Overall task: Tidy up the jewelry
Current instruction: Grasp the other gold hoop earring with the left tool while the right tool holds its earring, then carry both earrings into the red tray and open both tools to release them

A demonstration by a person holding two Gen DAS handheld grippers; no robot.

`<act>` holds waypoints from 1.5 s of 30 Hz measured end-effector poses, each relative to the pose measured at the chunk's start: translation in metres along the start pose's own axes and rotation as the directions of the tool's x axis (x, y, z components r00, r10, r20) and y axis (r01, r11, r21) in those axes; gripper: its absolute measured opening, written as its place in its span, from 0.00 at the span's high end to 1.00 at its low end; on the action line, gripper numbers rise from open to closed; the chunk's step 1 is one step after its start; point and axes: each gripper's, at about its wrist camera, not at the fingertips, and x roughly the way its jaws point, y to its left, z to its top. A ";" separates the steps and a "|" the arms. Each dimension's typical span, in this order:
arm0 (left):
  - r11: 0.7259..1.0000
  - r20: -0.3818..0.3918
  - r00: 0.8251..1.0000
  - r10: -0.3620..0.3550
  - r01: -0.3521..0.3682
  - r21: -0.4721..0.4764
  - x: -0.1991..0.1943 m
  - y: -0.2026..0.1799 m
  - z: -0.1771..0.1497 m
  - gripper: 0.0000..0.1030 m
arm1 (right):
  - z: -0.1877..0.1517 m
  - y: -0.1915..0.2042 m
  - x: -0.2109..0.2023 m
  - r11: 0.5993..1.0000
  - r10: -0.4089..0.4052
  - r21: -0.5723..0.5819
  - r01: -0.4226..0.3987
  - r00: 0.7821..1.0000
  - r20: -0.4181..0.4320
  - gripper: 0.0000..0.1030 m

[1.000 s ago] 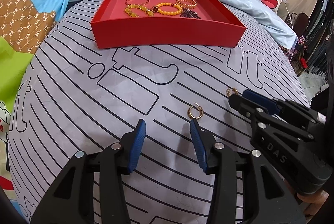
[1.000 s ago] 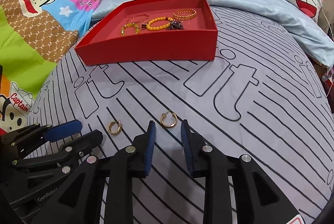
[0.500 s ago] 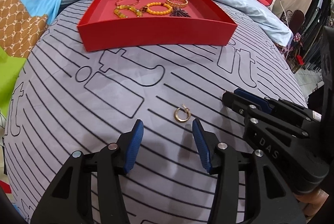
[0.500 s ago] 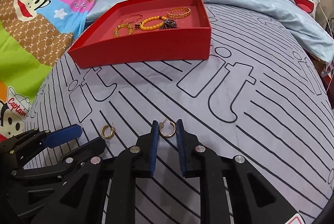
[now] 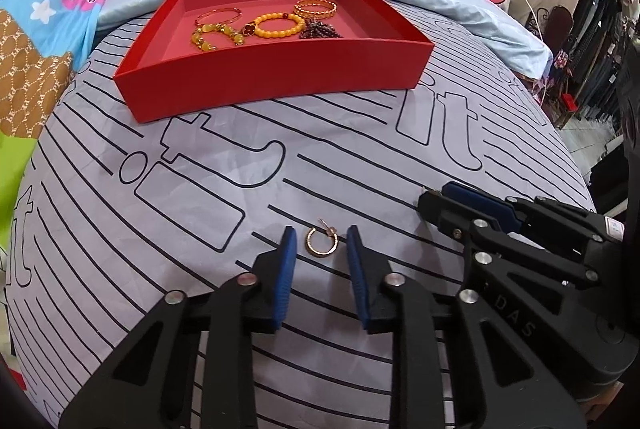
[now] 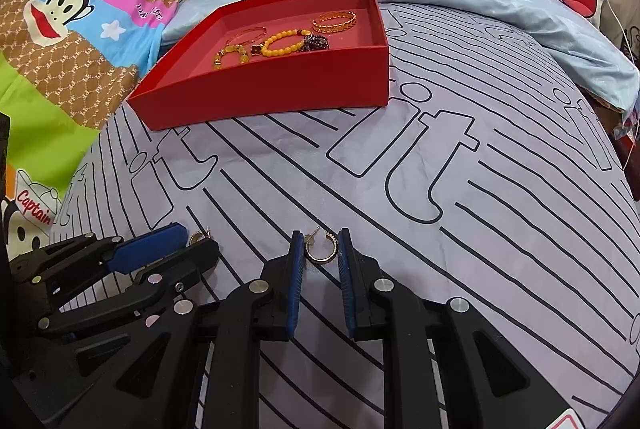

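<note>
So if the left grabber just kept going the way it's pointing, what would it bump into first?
Most likely the small gold hoop earring, which lies on the striped bedsheet right between the tips of the left gripper. Its jaws have just been closing around the earring, though gaps still show on both sides.

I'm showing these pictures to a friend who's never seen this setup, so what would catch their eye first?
Probably the shallow red cardboard tray at the far side of the grey line-printed bedsheet, holding beaded and gold bracelets. Nearer, two small gold hoop earrings lie on the sheet: one between the left gripper's blue fingers, which have just been closing, the other between the right gripper's narrowly set fingers.
</note>
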 end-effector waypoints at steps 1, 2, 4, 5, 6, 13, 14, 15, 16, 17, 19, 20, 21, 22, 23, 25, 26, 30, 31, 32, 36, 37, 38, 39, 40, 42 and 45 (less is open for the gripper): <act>1.000 0.000 1.000 -0.001 0.001 -0.001 0.000 0.000 0.000 0.81 | 0.000 0.000 0.000 1.000 -0.001 -0.001 0.001 1.000 0.000 0.84; 1.000 0.001 1.000 -0.002 0.002 -0.002 0.000 0.001 0.000 0.83 | 0.000 0.001 0.000 1.000 -0.001 -0.002 0.001 1.000 0.000 0.84; 1.000 0.001 1.000 -0.006 0.006 -0.007 0.001 0.001 0.001 0.84 | 0.000 0.001 0.000 1.000 0.000 -0.002 0.000 1.000 0.000 0.84; 1.000 0.002 1.000 -0.007 0.007 -0.008 0.001 0.001 0.001 0.84 | 0.000 0.001 0.000 1.000 0.001 -0.002 -0.001 1.000 0.000 0.84; 1.000 0.002 1.000 -0.006 0.006 -0.007 0.001 0.001 0.001 0.84 | 0.000 0.001 0.000 1.000 0.002 -0.003 -0.002 1.000 0.000 0.84; 1.000 0.001 1.000 -0.009 0.009 -0.010 0.000 0.001 0.001 0.84 | -0.002 0.004 -0.006 1.000 0.010 -0.006 -0.010 1.000 0.007 0.84; 1.000 0.001 1.000 -0.007 0.007 -0.012 -0.001 0.001 0.001 0.84 | -0.003 0.004 -0.008 1.000 0.011 -0.006 -0.011 1.000 0.009 0.84; 1.000 0.001 1.000 -0.006 0.006 -0.014 -0.002 0.001 0.001 0.84 | -0.002 0.005 -0.009 1.000 0.013 -0.006 -0.013 1.000 0.012 0.84; 1.000 0.001 1.000 -0.004 0.004 -0.016 -0.003 0.002 0.001 0.84 | -0.002 0.005 -0.011 1.000 0.016 -0.007 -0.016 1.000 0.015 0.84; 1.000 0.003 1.000 -0.003 0.003 -0.020 -0.005 0.002 0.002 0.84 | -0.001 0.006 -0.012 1.000 0.018 -0.009 -0.018 1.000 0.018 0.84; 1.000 0.006 1.000 0.000 0.000 -0.025 -0.008 0.004 0.004 0.84 | 0.001 0.008 -0.016 1.000 0.023 -0.013 -0.023 0.999 0.027 0.84; 1.000 0.007 1.000 0.004 -0.004 -0.026 -0.009 0.004 0.005 0.84 | 0.002 0.009 -0.018 1.000 0.026 -0.014 -0.026 0.999 0.031 0.84; 1.000 0.011 1.000 0.006 -0.005 -0.028 -0.011 0.004 0.007 0.84 | 0.004 0.011 -0.020 0.999 0.029 -0.016 -0.029 0.999 0.036 0.84; 1.000 0.015 1.000 0.007 -0.007 -0.029 -0.013 0.004 0.009 0.84 | 0.005 0.012 -0.021 0.999 0.031 -0.018 -0.031 0.999 0.040 0.84; 0.999 0.020 1.000 0.010 -0.010 -0.031 -0.015 0.005 0.010 0.84 | 0.007 0.013 -0.024 0.999 0.035 -0.022 -0.034 0.998 0.046 0.84; 0.999 0.029 1.000 0.012 -0.011 -0.034 -0.018 0.006 0.013 0.84 | 0.012 0.016 -0.028 0.999 0.041 -0.029 -0.039 0.997 0.058 0.84; 0.999 0.034 0.999 0.016 -0.015 -0.035 -0.020 0.007 0.016 0.84 | 0.014 0.017 -0.030 0.999 0.042 -0.030 -0.041 0.997 0.063 0.84; 0.999 0.062 0.998 0.026 -0.023 -0.042 -0.028 0.012 0.029 0.84 | 0.029 0.021 -0.038 0.998 0.052 -0.041 -0.048 0.994 0.095 0.84; 0.999 0.068 0.997 0.026 -0.023 -0.045 -0.030 0.013 0.031 0.84 | 0.034 0.021 -0.040 0.998 0.054 -0.044 -0.050 0.993 0.104 0.84; 0.999 0.078 0.997 0.029 -0.025 -0.048 -0.032 0.015 0.036 0.84 | 0.037 0.021 -0.042 0.998 0.055 -0.047 -0.050 0.992 0.111 0.84; 0.998 0.106 0.994 0.035 -0.029 -0.056 -0.035 0.023 0.056 0.84 | 0.058 0.024 -0.045 0.997 0.058 -0.062 -0.050 0.989 0.138 0.84; 0.998 0.113 0.993 0.038 -0.032 -0.059 -0.035 0.025 0.062 0.84 | 0.063 0.025 -0.045 0.997 0.058 -0.064 -0.049 0.988 0.144 0.84; 0.998 0.118 0.992 0.040 -0.033 -0.061 -0.035 0.027 0.067 0.84 | 0.069 0.027 -0.044 0.997 0.058 -0.067 -0.048 0.987 0.151 0.84; 0.997 0.122 0.992 0.041 -0.034 -0.062 -0.034 0.028 0.071 0.84 | 0.074 0.027 -0.043 0.997 0.058 -0.068 -0.048 0.986 0.155 0.84; 0.997 0.130 0.990 0.046 -0.038 -0.063 -0.033 0.030 0.079 0.84 | 0.081 0.029 -0.041 0.996 0.058 -0.072 -0.047 0.985 0.161 0.84; 0.997 0.142 0.988 0.054 -0.046 -0.062 -0.030 0.033 0.091 0.84 | 0.091 0.032 -0.038 0.996 0.054 -0.079 -0.041 0.984 0.170 0.84; 0.996 0.155 0.986 0.064 -0.054 -0.068 -0.024 0.040 0.110 0.84 | 0.110 0.035 -0.029 0.995 0.048 -0.091 -0.032 0.983 0.179 0.84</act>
